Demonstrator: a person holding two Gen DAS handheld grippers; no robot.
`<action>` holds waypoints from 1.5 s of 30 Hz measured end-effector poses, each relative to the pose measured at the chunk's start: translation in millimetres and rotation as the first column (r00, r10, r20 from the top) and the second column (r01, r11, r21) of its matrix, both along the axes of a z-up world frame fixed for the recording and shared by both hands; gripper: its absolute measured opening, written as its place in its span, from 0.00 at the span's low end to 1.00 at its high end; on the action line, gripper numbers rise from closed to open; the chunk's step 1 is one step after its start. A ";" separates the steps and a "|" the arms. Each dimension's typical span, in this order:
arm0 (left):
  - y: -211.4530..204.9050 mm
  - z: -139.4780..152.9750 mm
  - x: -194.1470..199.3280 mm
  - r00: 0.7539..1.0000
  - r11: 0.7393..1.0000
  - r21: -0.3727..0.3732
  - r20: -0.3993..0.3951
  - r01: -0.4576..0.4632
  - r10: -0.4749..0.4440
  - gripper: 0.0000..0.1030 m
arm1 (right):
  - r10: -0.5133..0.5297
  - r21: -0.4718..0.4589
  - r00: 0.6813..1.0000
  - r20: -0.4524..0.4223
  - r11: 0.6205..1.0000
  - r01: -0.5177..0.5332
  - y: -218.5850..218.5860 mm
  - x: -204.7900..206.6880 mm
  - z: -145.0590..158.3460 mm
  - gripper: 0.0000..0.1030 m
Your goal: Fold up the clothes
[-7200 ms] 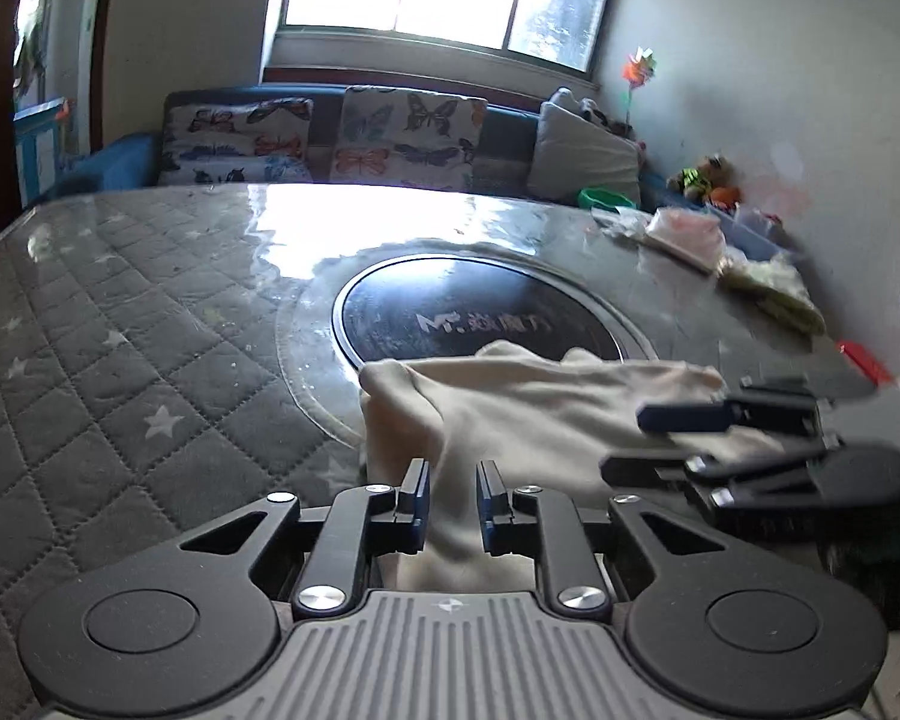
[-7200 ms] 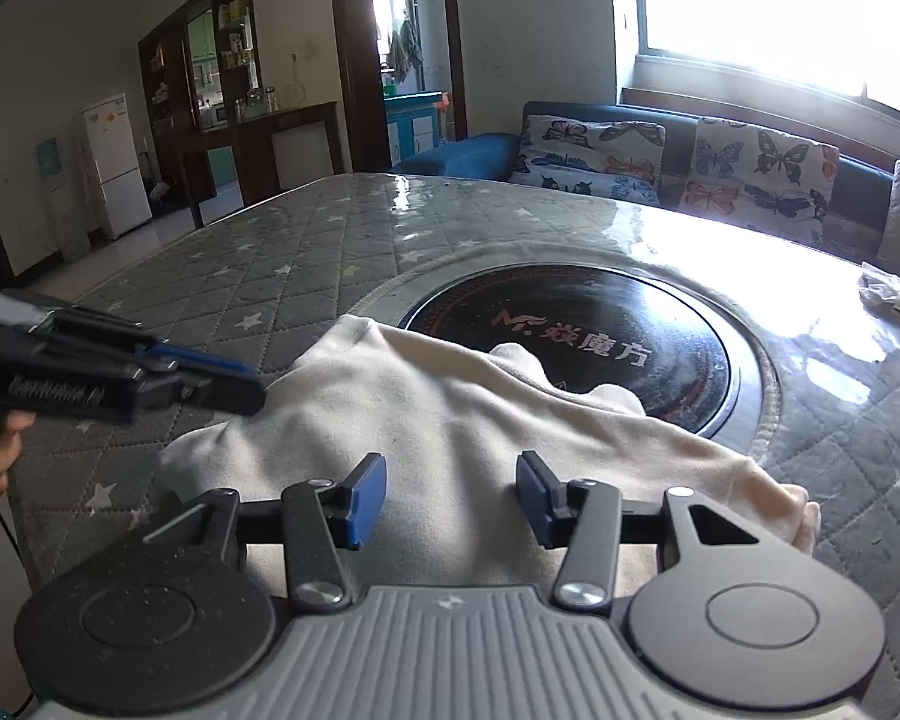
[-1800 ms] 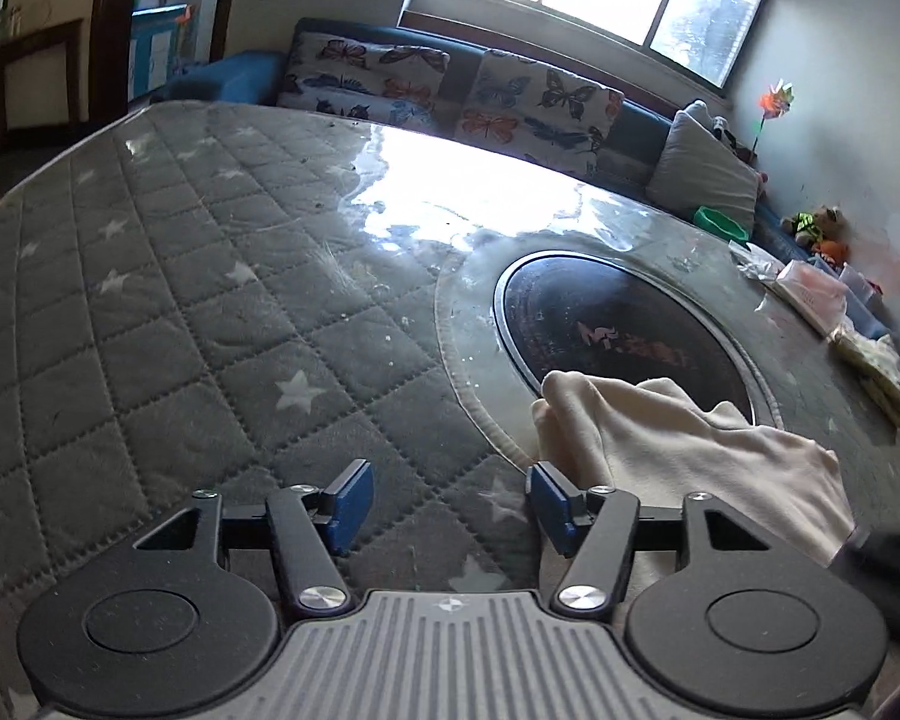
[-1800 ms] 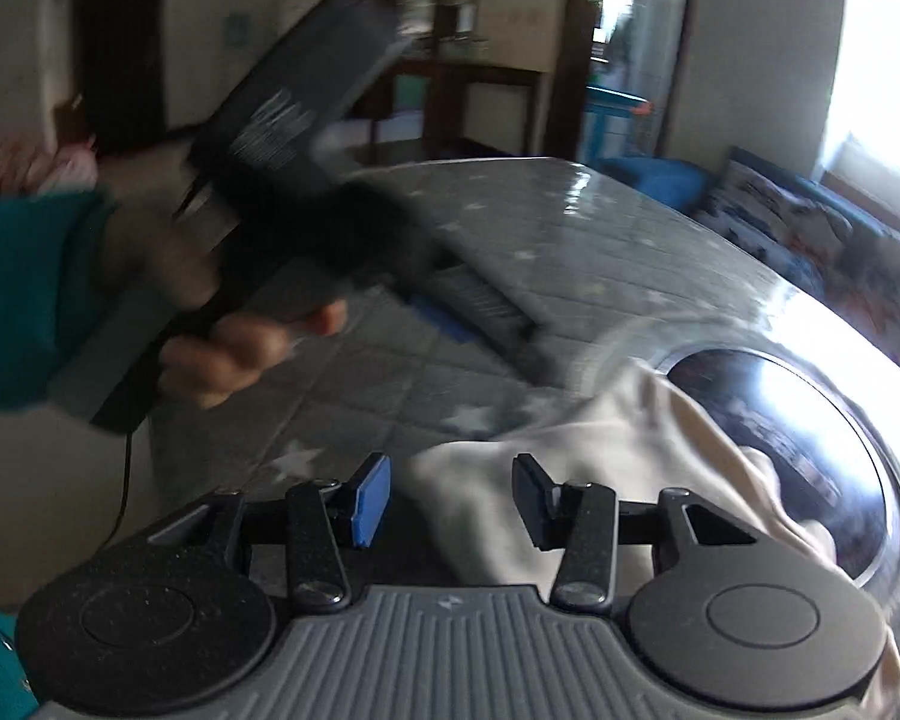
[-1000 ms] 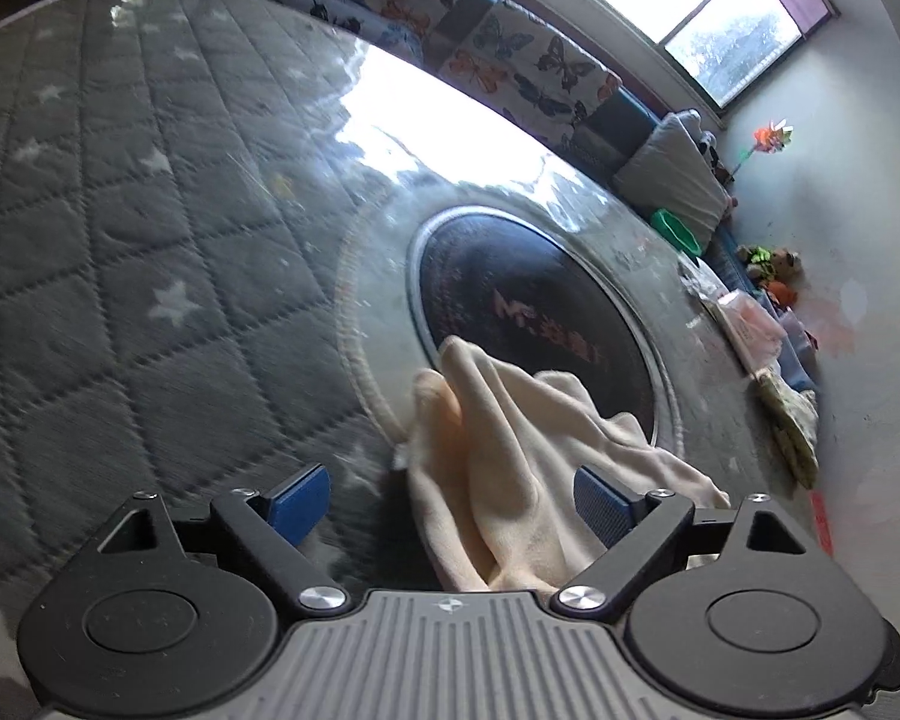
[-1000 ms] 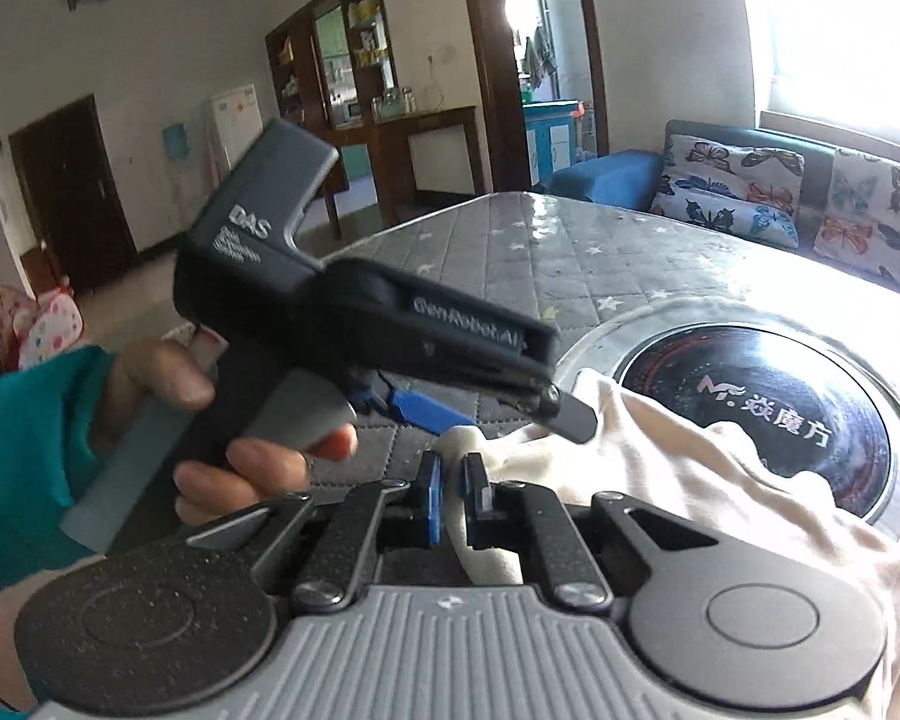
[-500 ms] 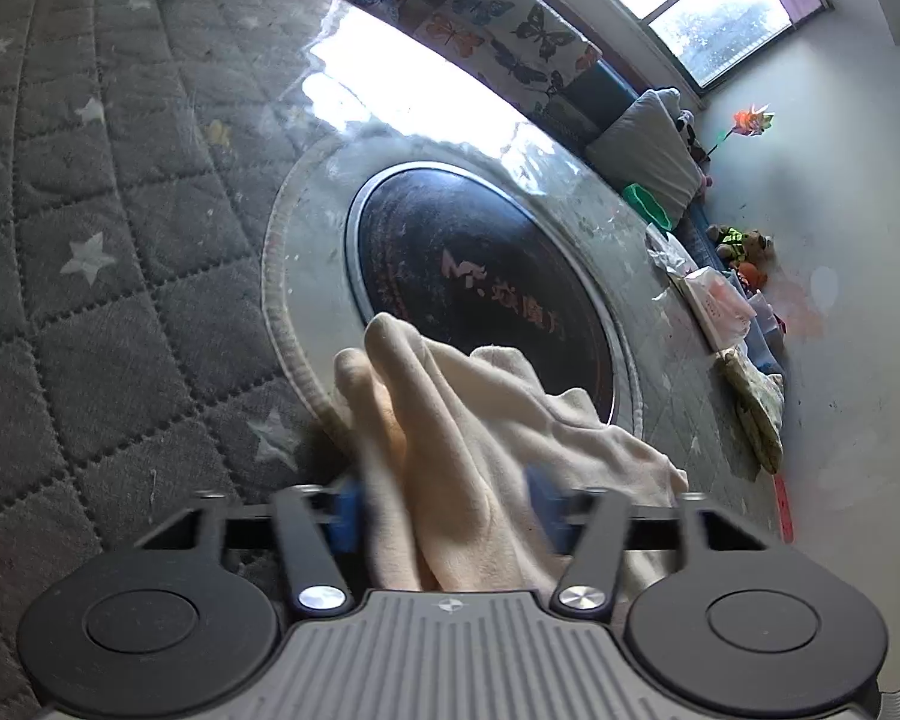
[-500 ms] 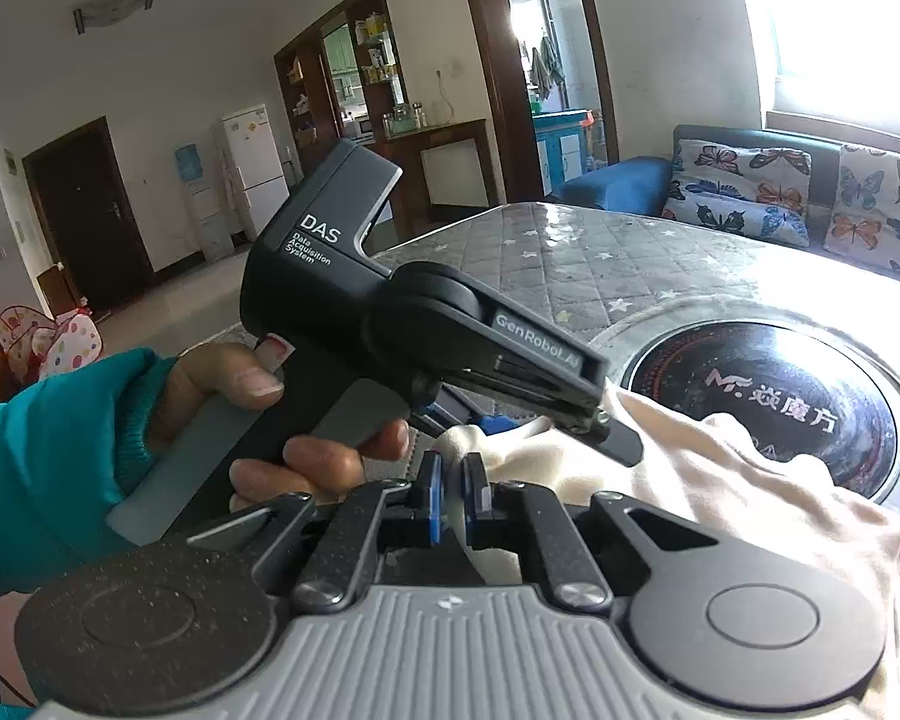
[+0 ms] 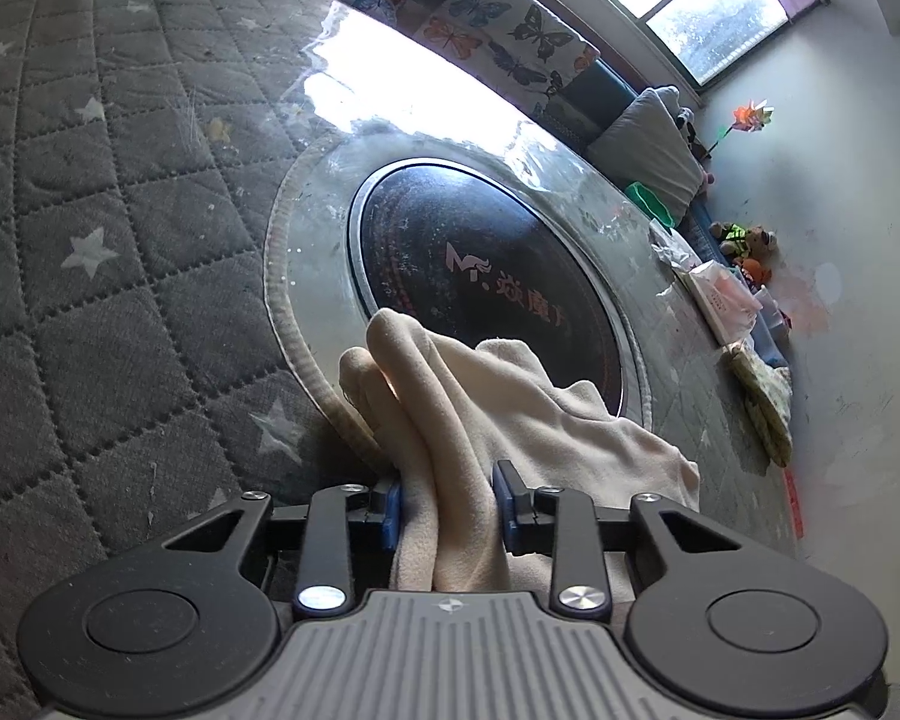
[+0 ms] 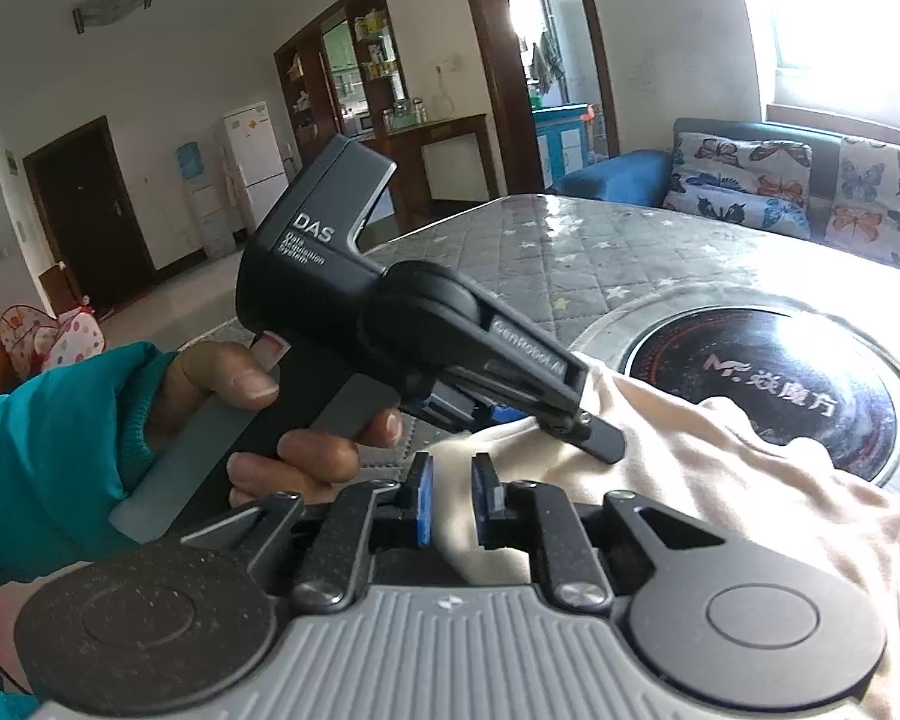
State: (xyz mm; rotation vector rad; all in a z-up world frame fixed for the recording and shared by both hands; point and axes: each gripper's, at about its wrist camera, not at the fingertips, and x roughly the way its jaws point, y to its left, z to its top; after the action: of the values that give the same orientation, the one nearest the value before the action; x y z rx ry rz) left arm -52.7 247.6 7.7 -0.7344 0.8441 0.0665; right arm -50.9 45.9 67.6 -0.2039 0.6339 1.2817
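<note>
Cream-coloured soft fabric garment (image 9: 480,420), bunched in loose folds, lies at the lower centre of the left wrist view on the grey quilted star-patterned surface (image 9: 90,210), one end draped over the rim of a round black glass disc with white lettering (image 9: 486,276) set in the middle of that surface. Left gripper (image 9: 447,507), black with blue-padded fingers (image 9: 392,510), bottom centre of the frame: fingers closing, a thick gather of the garment between them, both pads touching the cloth. Right gripper (image 10: 453,501), same make, bottom centre of the right wrist view: fingers narrowly parted and opening, a fold of the garment (image 10: 720,468) between them; the right pad meets the cloth, contact on the left pad cannot be told. In the right wrist view the left gripper (image 10: 570,420) crosses the middle of the frame, its tip down on the garment, held by a hand (image 10: 258,414) in a teal sleeve (image 10: 54,456) at centre left. Background, upper right of both views: blue sofa with butterfly-print cushions (image 10: 744,180).
</note>
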 end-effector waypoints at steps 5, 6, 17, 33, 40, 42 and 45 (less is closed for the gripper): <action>-4.1 1.6 0.2 1.000 0.999 0.033 0.003 0.011 -0.011 0.31 | -0.043 -0.014 0.999 0.010 0.999 0.043 -13.9 6.8 -1.0 0.20; -4.9 1.7 0.4 1.000 0.999 0.040 0.004 0.014 -0.014 0.31 | -0.056 -0.018 0.998 0.011 0.998 0.056 -16.9 8.9 -1.3 0.25; -13.5 3.8 3.3 1.000 0.994 0.104 0.003 0.027 -0.028 0.31 | -0.312 -0.065 0.950 -0.014 0.948 0.310 -75.2 53.6 -17.3 0.46; -17.2 6.1 5.7 0.999 0.987 0.158 -0.005 0.043 -0.043 0.33 | -0.560 -0.104 0.814 -0.152 0.828 0.551 -140.2 115.2 -53.3 0.56; -19.0 6.8 6.8 0.999 0.984 0.173 -0.009 0.045 -0.044 0.33 | -0.554 -0.065 0.803 -0.219 0.829 0.555 -138.1 122.0 -57.1 0.49; -19.2 6.8 6.5 0.999 0.984 0.174 -0.008 0.045 -0.044 0.33 | -0.548 -0.065 0.805 -0.227 0.833 0.549 -135.7 122.3 -57.5 0.34; -19.1 6.8 6.4 0.999 0.983 0.175 -0.008 0.045 -0.044 0.33 | -0.543 -0.062 0.804 -0.241 0.836 0.546 -133.5 122.2 -58.1 0.31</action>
State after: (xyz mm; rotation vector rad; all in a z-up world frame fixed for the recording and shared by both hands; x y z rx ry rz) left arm -46.3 228.5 14.5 -0.5494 0.8469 0.1010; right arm 71.4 -87.7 9.5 0.1518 0.8298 0.7496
